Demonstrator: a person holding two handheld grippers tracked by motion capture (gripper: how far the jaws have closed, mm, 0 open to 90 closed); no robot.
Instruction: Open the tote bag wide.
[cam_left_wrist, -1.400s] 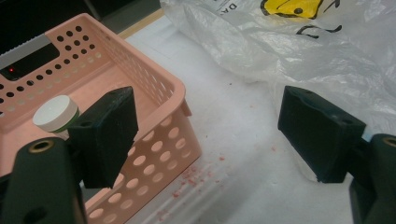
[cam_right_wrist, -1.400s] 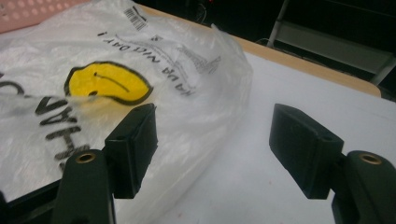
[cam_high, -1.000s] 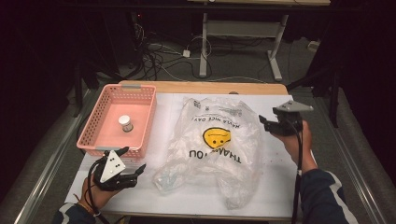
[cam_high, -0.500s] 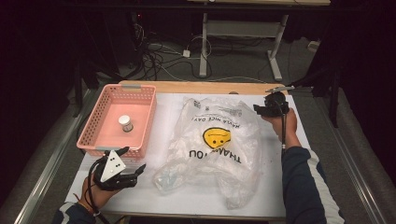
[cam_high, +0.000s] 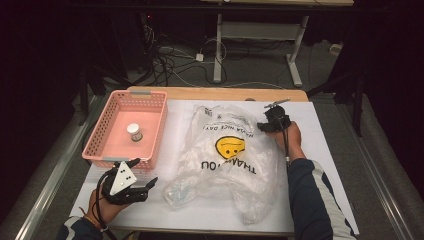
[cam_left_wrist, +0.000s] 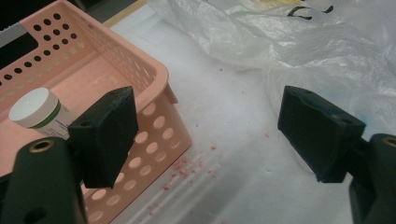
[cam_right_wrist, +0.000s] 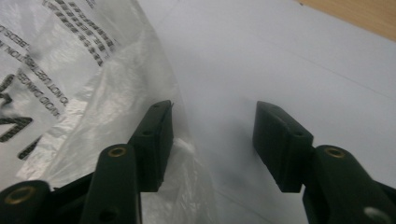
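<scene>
A white table (cam_high: 325, 165) seen from above, with a person's two forearms reaching in from the near edge, each hand holding a black two-jaw gripper.

Nearest, at the front left corner, the left gripper (cam_high: 142, 175) lies low over the table, the hand (cam_high: 102, 207) curled under it and a grey three-cornered plate on top. Its jaws are spread wide and hold nothing. In the left gripper view (cam_left_wrist: 205, 135) they frame bare table flecked with pink crumbs — the corner of a pink basket (cam_left_wrist: 154, 70) sits behind the left jaw, and crumpled plastic lies just beyond the right jaw.

In the middle of the table lies a clear plastic bag (cam_high: 225, 160), flattened and wrinkled, printed with a yellow smiley face and the words THANK YOU, which read upside down from the person's side. It lies between the two grippers.

To the left, the basket (cam_high: 97, 137) holds a small white-capped jar (cam_high: 133, 132) standing upright.

Farther back on the right, a dark sleeve with a pale stripe stretches forward, and the right gripper (cam_high: 260, 126) reaches the bag's far right edge. In the right gripper view (cam_right_wrist: 212, 135) its jaws are parted — the left one rests against the bag's edge (cam_right_wrist: 116, 107), the right one stands over bare table.
</scene>
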